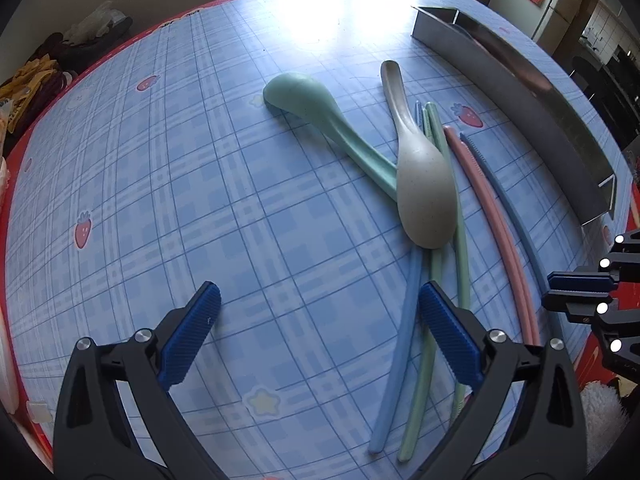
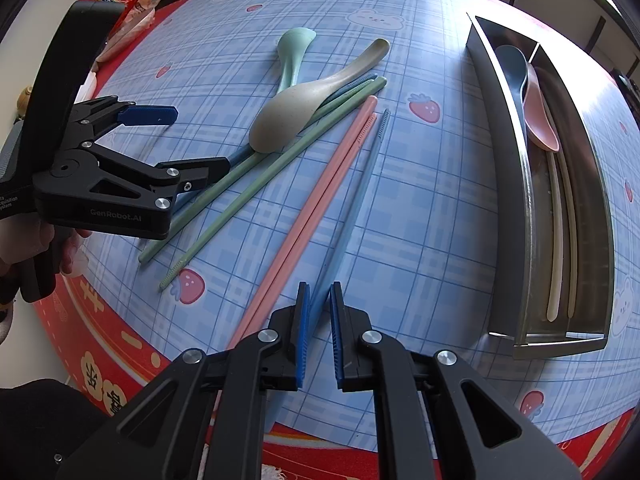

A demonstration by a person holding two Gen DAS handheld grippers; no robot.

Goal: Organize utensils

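The steel tray (image 2: pixel 504 216) sat at the right of the tabletop (image 2: pixel 420 208), its compartment holding a blue spoon (image 2: pixel 514 68), a pink spoon (image 2: pixel 540 120) and two cream chopsticks (image 2: pixel 554 240) (a divider crossed its far end). Loose beside it lay a green spoon (image 1: pixel 308 100), a grey spoon (image 1: pixel 424 184), and green chopsticks (image 2: pixel 256 184), pink chopsticks (image 2: pixel 320 196) and blue ones. The right claw (image 2: pixel 319 312) was clamped on a blue chopstick (image 2: pixel 356 200), while the left claw (image 1: pixel 320 332) stood wide apart, empty.
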